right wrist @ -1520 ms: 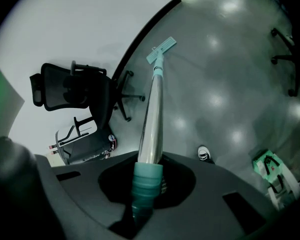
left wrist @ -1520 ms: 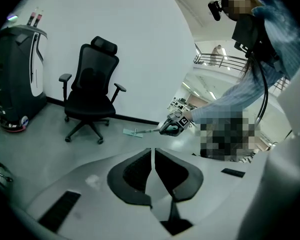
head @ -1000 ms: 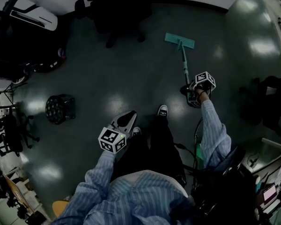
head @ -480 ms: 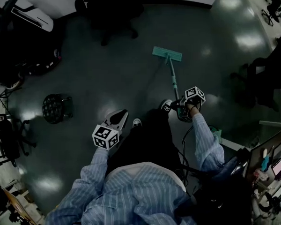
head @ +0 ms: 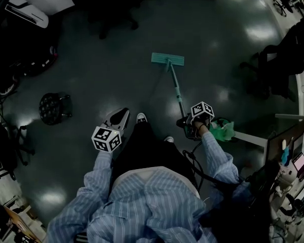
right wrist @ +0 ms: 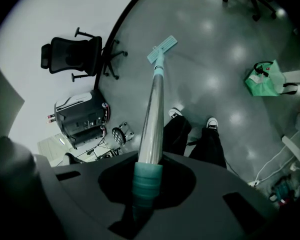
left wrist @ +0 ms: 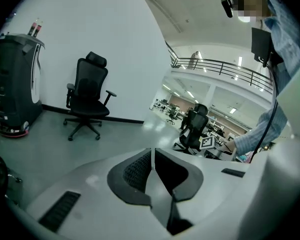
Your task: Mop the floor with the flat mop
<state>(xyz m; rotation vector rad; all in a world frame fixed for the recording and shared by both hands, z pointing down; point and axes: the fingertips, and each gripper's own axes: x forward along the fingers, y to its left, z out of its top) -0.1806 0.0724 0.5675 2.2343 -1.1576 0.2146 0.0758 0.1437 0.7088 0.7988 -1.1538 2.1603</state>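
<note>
The flat mop has a teal head (head: 167, 59) lying flat on the dark floor ahead of me, and a thin handle (head: 176, 91) slanting back to my right side. My right gripper (head: 188, 122) is shut on the handle's upper end. In the right gripper view the metal handle (right wrist: 152, 111) and its teal grip (right wrist: 144, 183) run out from between the jaws to the mop head (right wrist: 161, 48). My left gripper (head: 119, 118) hangs at my left side, away from the mop; in the left gripper view its jaws (left wrist: 153, 165) meet with nothing between them.
A black office chair (head: 109, 4) stands at the far wall, with a white-topped machine (head: 21, 12) at far left. A round black stool (head: 53, 108) stands to my left. A green bag (head: 222, 130) lies by my right arm, beside desks (head: 289, 151). My shoes (head: 141, 118) are behind the mop.
The mop head has slid left and closer to me across the floor, and my right gripper has drawn back with the handle. A green bag has come into view at right.
</note>
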